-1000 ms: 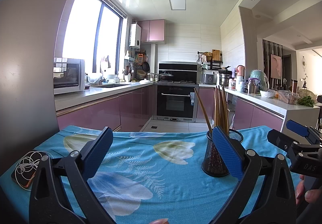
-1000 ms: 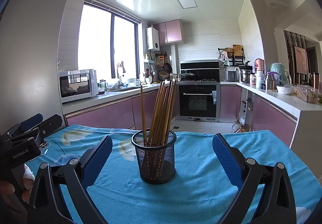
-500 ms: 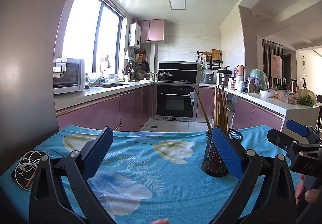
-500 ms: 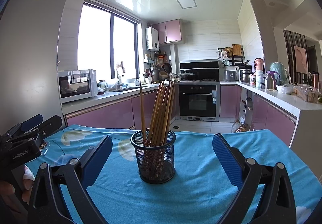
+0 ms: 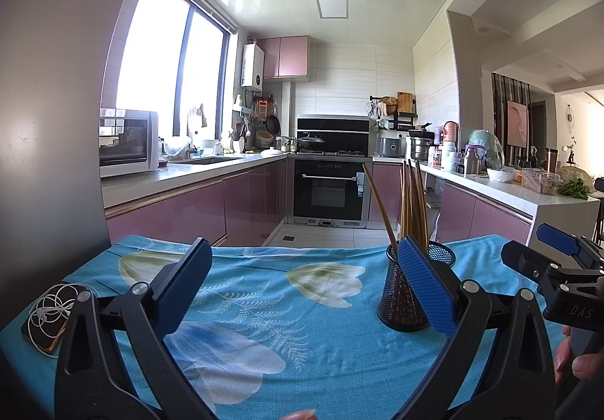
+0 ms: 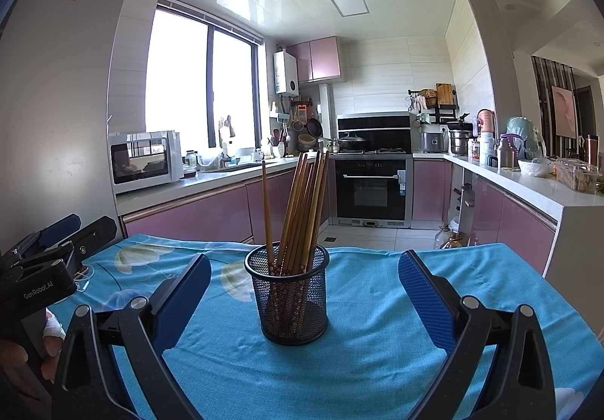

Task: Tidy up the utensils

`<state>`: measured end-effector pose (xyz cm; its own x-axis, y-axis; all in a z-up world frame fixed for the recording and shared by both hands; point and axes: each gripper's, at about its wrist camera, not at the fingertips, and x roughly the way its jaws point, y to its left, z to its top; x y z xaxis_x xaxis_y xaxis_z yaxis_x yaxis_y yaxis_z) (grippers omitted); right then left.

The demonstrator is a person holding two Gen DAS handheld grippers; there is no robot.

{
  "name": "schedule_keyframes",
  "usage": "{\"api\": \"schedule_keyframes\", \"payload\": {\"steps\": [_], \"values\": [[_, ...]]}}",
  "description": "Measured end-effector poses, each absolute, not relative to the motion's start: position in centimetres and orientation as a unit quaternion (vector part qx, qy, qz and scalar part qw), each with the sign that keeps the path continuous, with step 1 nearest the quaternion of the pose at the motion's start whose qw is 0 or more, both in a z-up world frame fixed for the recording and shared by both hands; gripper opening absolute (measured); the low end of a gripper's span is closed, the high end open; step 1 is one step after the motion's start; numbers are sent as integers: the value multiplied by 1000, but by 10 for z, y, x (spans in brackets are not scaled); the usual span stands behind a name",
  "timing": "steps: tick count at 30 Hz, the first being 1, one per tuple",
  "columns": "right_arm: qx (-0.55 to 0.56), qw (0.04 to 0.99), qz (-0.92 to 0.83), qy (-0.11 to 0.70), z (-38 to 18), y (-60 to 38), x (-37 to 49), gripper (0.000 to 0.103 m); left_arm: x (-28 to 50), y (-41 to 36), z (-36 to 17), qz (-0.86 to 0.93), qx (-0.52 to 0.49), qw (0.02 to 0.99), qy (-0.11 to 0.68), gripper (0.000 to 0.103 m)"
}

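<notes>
While nothing on the blue floral tablecloth (image 6: 377, 352) is showing any shift over the last second, both grippers are holding station, jaws spread wide and empty. The right gripper (image 6: 304, 303) is facing the mesh holder (image 6: 287, 301); the left gripper (image 5: 302, 290) is hovering beside it. The chopsticks (image 6: 302, 208) are standing inside, suggesting the sorting is finished.

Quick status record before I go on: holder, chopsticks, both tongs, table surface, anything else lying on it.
holder: black mesh cup, upright on the table
chopsticks: wooden bundle standing in the cup, one leaning apart to the left
left tongs: open, holding nothing, cup off to their right
right tongs: open, cup centred between them, untouched
table: blue floral cloth
other: phone with white cable at left edge
</notes>
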<state>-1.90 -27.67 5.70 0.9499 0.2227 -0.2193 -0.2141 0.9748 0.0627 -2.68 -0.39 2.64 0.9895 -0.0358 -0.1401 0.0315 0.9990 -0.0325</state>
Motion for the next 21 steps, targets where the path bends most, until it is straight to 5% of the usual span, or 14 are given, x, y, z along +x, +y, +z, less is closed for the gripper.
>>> {"api": "schedule_keyframes", "payload": {"steps": [21], "values": [[20,987,110,112,58,-278,-20,96,-27,-4,26,-17,-15,997,72,97]]}}
